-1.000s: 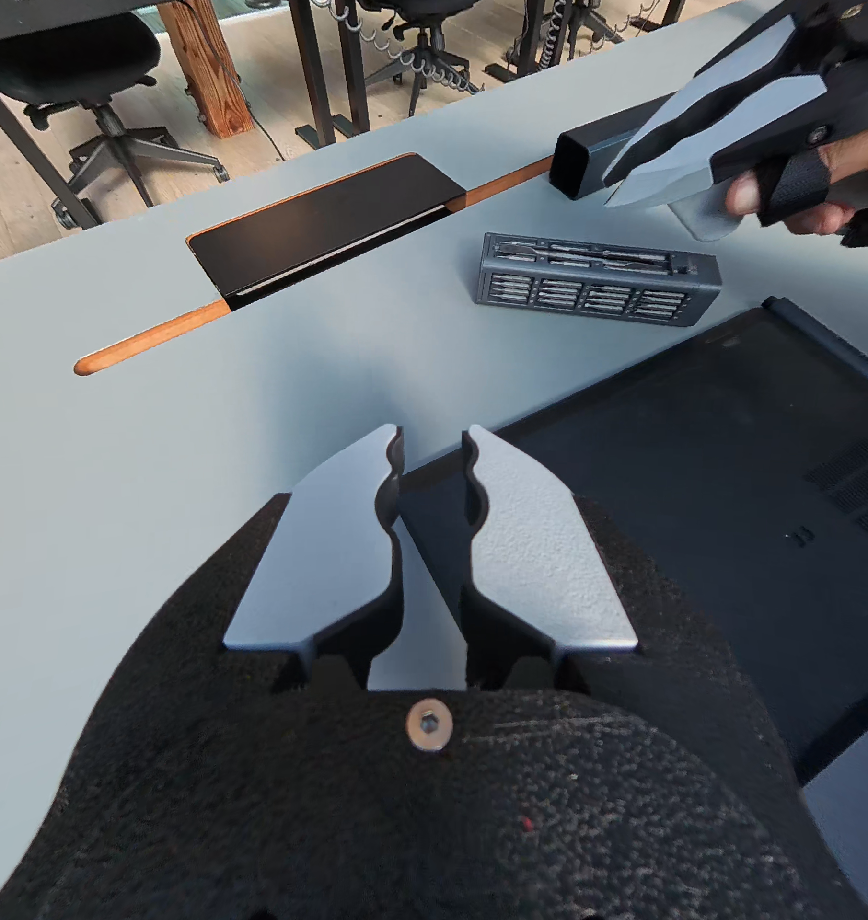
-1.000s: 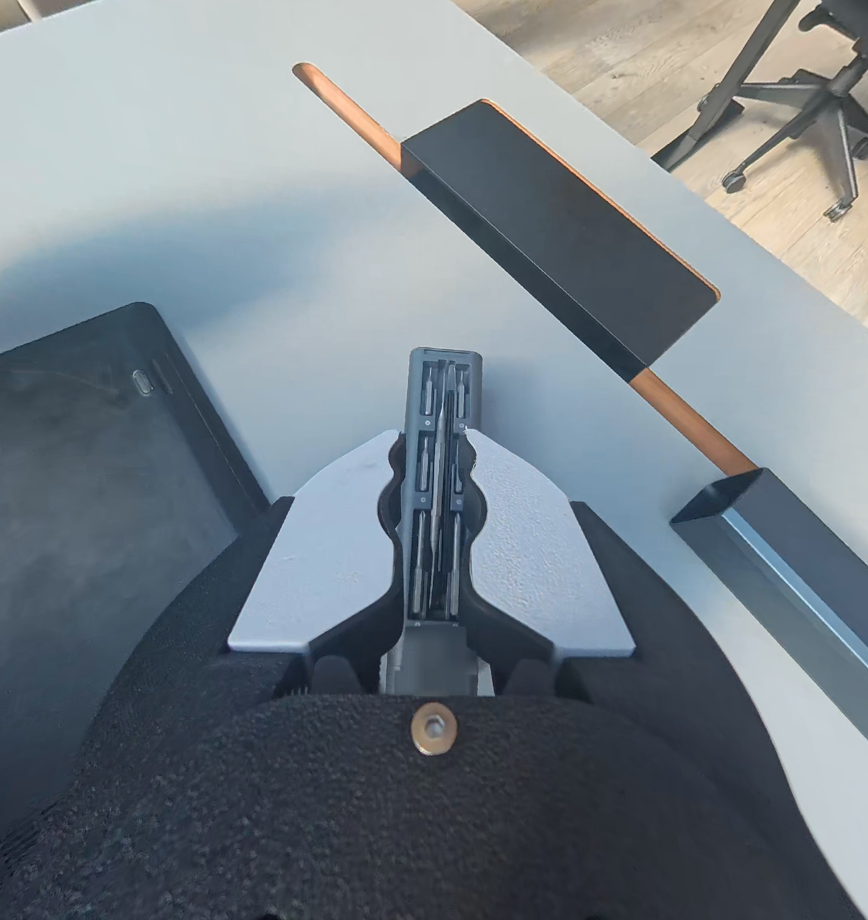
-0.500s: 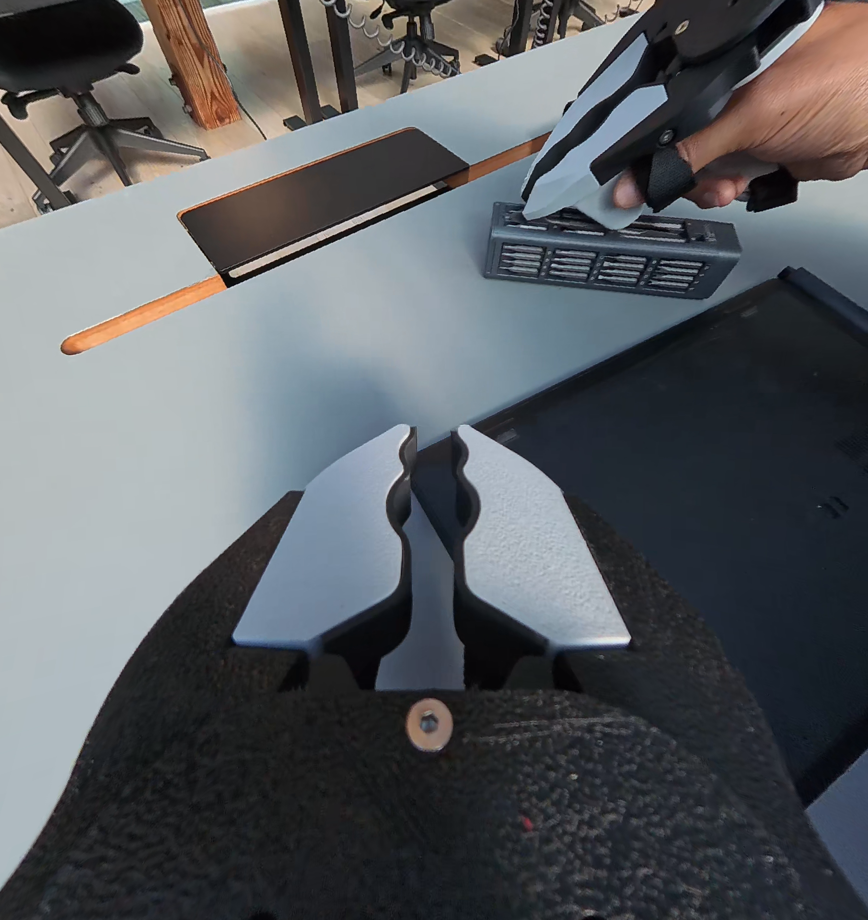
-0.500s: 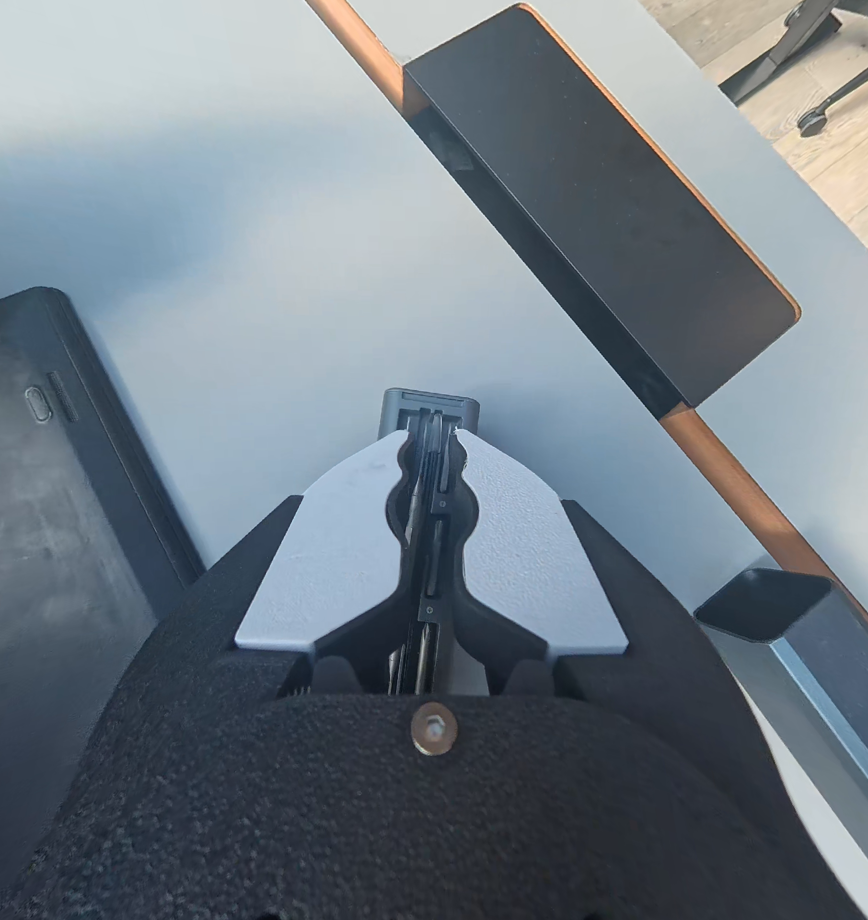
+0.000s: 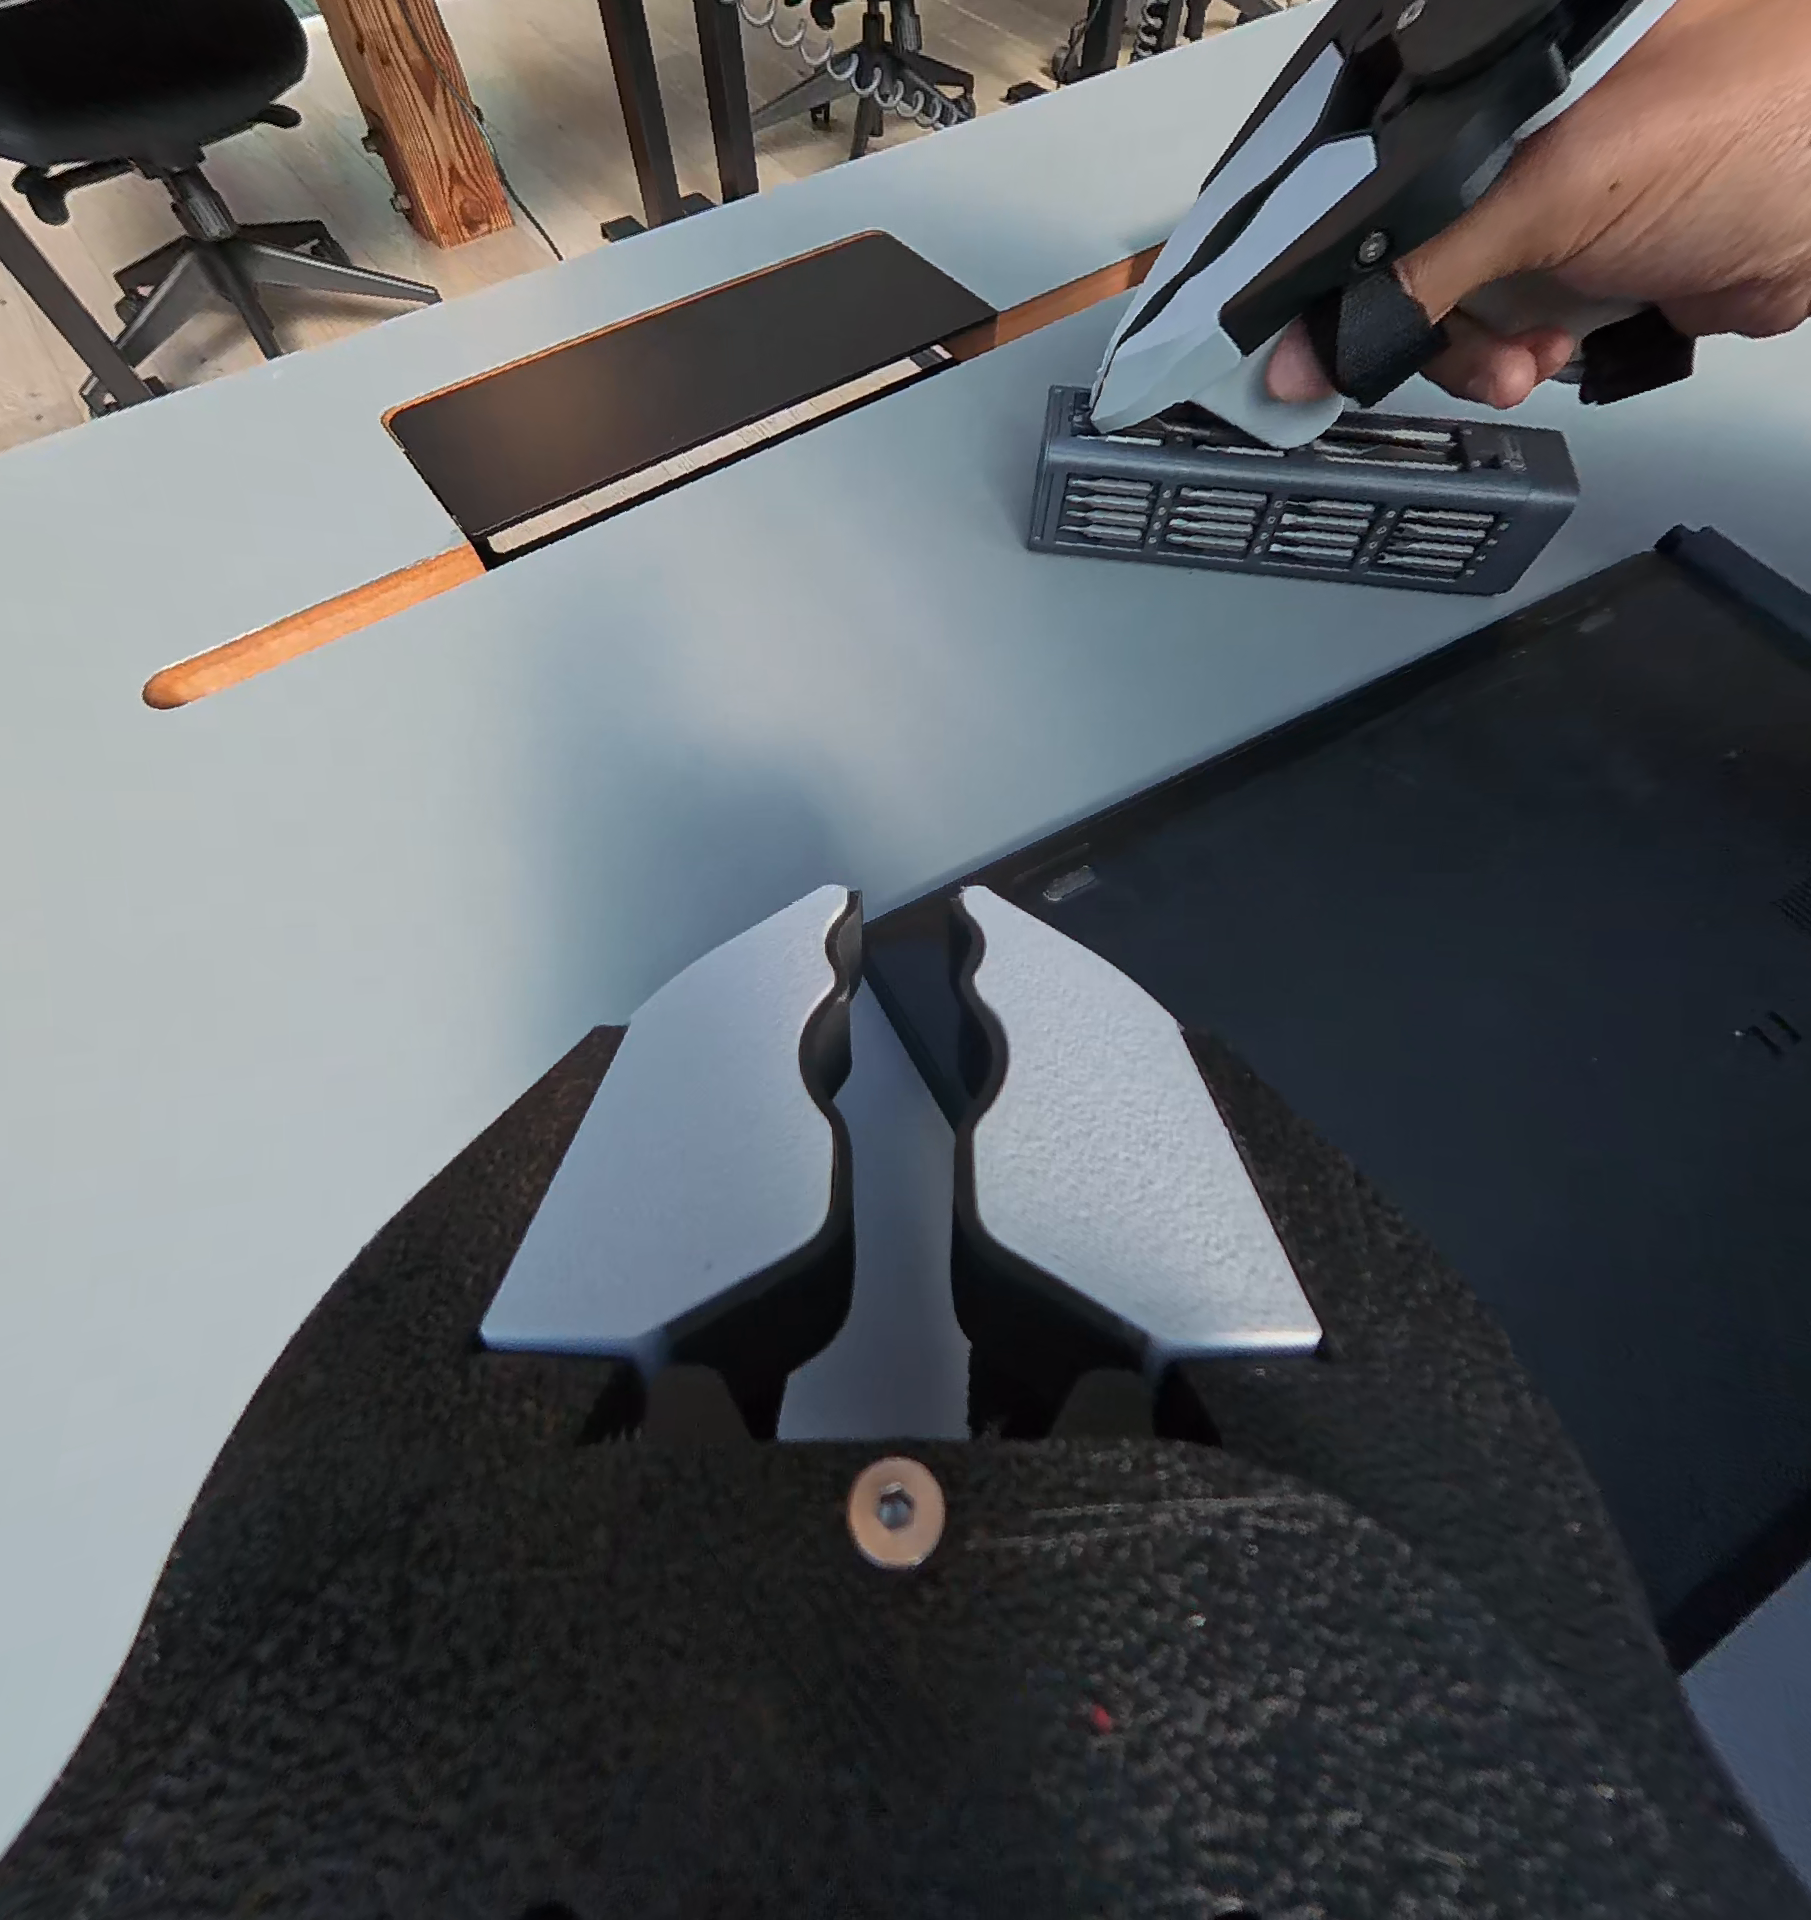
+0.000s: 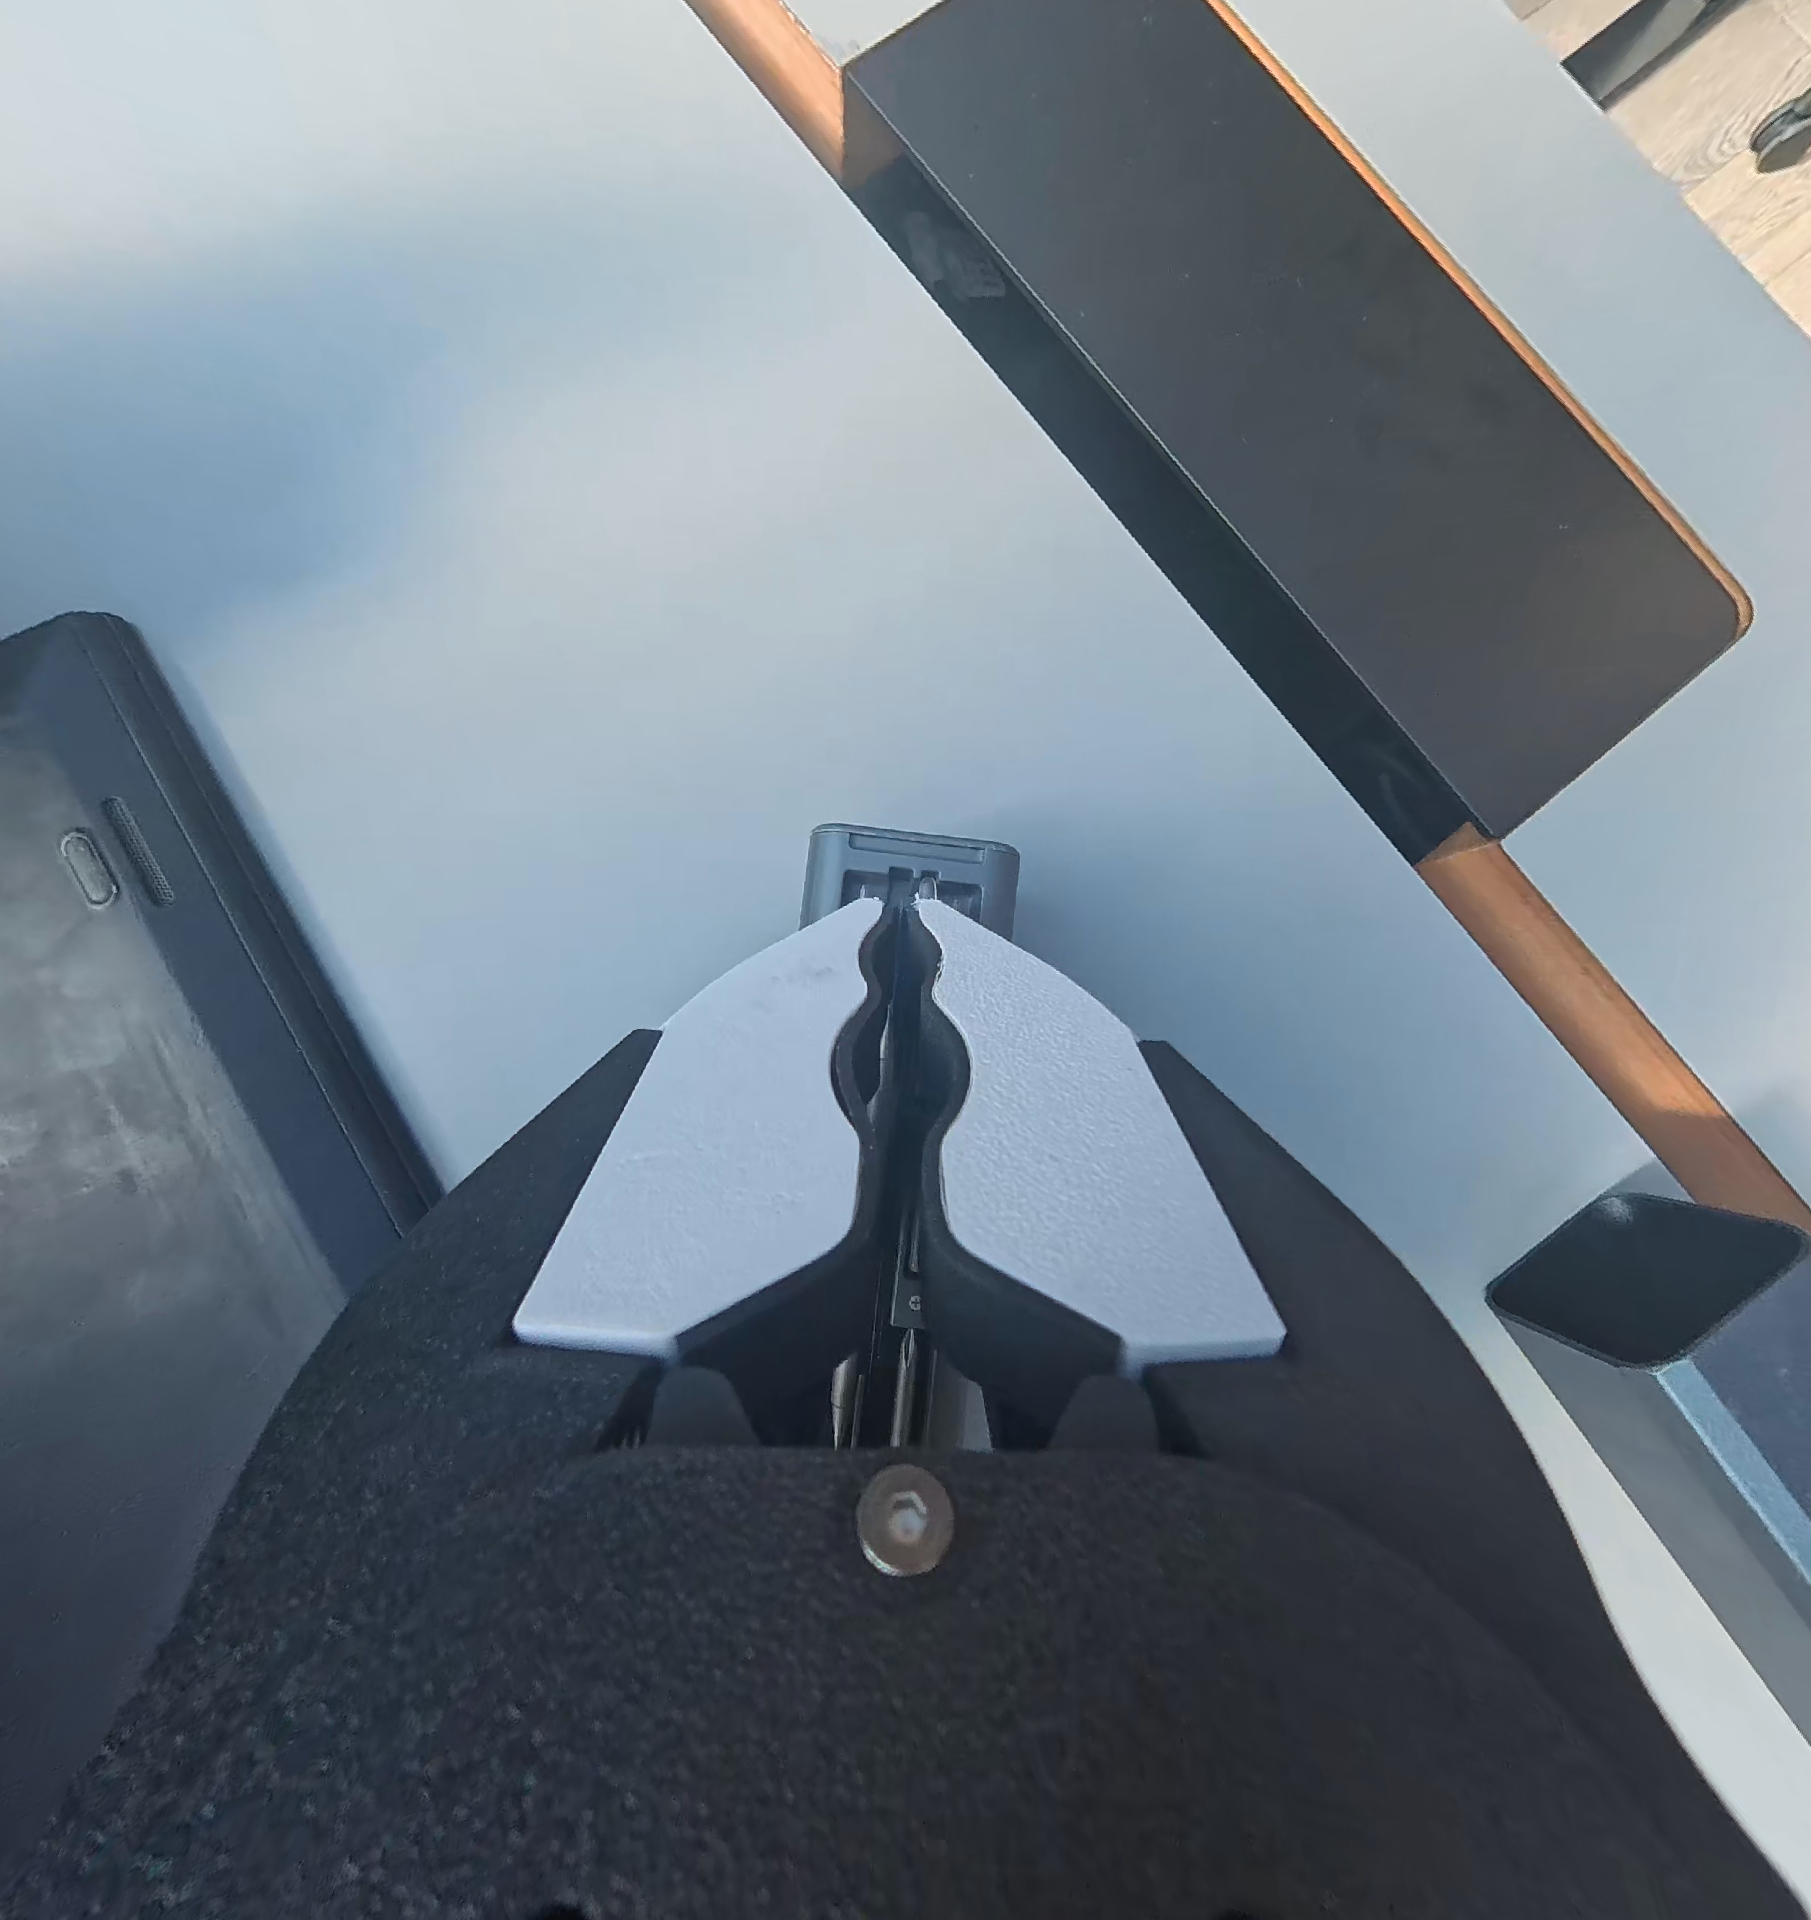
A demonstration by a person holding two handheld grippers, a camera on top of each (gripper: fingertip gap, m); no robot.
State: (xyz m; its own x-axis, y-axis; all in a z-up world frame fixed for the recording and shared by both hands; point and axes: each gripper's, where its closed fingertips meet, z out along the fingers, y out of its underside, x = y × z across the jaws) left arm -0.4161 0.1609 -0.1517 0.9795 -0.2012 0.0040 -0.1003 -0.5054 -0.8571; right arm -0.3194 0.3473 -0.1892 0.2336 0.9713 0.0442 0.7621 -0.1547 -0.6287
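Note:
A dark grey bit case point(image 5: 1296, 520) lies on the pale table beside a black laptop point(image 5: 1452, 935) that lies bottom up. My right gripper point(image 6: 906, 904) points down into the case's top point(image 6: 911, 857), and its jaws are closed on a thin dark tool that lies along the top slot. In the left wrist view the right gripper point(image 5: 1114, 410) rests on the case's left end, held by a hand point(image 5: 1659, 187). My left gripper point(image 5: 906, 904) hovers over the laptop's near-left corner, with a narrow gap between its jaws and nothing in it.
A black cable flap point(image 5: 693, 364) sits in a wood-edged slot point(image 5: 309, 634) across the table's far side. A dark hollow sleeve point(image 6: 1649, 1288) lies to the right of the case. Office chairs point(image 5: 174, 208) and table legs stand on the floor beyond the table. Left tips to right tips: about 20 cm.
The right gripper came down onto the case's top and its jaws closed on the thin tool. The left gripper's jaws narrowed a little and it stayed over the laptop corner.

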